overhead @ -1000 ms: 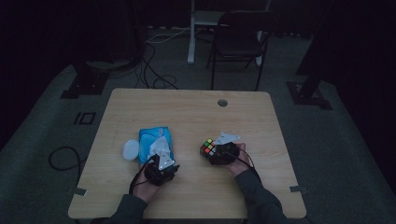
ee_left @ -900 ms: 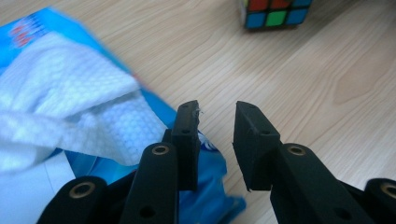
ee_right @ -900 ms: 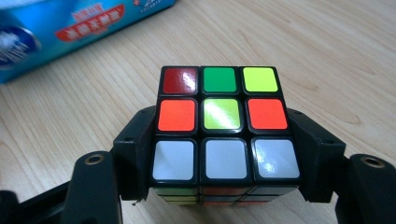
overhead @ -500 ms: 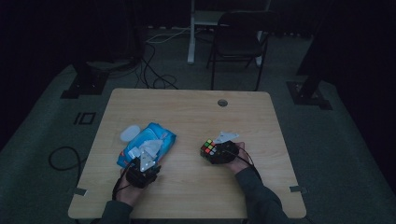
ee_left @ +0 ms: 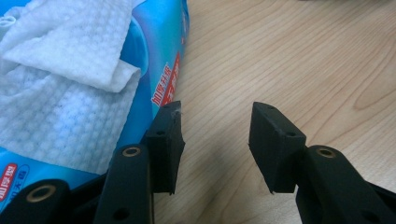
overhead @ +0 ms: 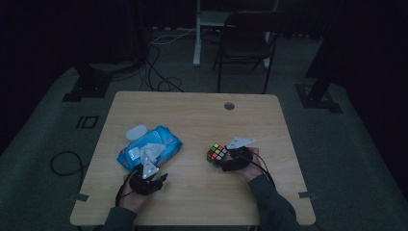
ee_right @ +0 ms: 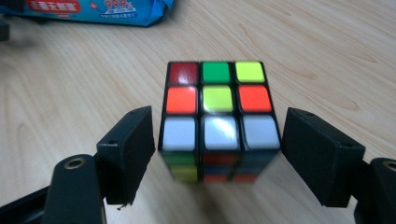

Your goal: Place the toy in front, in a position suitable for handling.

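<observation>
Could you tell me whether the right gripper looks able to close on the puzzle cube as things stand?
Probably yes. In the right gripper view the puzzle cube sits on the table between the open jaws of the right gripper, with a small gap on each side and nothing between them.

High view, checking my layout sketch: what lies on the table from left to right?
White lid → blue wipes pack → puzzle cube → right gripper. The left gripper sits below the pack, overlapping its span, so I leave it unordered.
</observation>
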Available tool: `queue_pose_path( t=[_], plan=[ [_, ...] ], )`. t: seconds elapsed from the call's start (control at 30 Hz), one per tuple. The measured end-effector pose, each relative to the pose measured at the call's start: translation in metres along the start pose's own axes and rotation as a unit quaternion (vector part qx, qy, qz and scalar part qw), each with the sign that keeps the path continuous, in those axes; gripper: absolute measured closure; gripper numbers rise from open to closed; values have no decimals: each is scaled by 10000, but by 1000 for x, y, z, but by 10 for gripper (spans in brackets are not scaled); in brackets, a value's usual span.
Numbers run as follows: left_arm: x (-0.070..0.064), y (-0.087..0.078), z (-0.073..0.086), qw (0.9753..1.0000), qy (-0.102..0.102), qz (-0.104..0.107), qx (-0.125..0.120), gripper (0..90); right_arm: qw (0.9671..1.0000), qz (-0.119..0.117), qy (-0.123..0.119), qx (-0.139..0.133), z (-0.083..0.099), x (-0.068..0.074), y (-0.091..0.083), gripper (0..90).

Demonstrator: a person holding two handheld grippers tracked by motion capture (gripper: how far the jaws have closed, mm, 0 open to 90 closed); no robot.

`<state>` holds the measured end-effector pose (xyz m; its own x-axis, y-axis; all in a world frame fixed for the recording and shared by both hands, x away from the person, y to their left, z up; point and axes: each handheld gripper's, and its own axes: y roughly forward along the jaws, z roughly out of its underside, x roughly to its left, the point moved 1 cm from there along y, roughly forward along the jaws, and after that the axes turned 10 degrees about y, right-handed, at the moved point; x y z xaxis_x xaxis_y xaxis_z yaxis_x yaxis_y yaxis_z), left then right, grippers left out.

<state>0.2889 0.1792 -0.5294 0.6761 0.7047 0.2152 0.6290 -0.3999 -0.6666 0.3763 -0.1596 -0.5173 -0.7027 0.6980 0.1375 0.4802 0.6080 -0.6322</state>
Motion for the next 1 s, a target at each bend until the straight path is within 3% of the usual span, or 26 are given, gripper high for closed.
queue_pose_path(
  t=[0.17,0.37,0.5,0.73,1.0],
  plan=[
    [1,-4,-1,9999,-83,15,-139,538,9998,52,110,-129,15,-6,-17,259],
    [3,-10,-2,9994,-161,-17,-293,521,9989,337,305,-141,32,-17,-25,292],
    [5,-15,-3,9988,-236,-58,-428,520,9950,690,692,-195,48,-30,-30,342],
    [10,-18,-4,9980,-332,-71,-542,498,9918,901,865,-283,55,-38,-35,354],
    [19,-31,-10,9966,-346,-180,-729,472,9904,1033,917,-116,62,-41,-28,349]
  ],
)
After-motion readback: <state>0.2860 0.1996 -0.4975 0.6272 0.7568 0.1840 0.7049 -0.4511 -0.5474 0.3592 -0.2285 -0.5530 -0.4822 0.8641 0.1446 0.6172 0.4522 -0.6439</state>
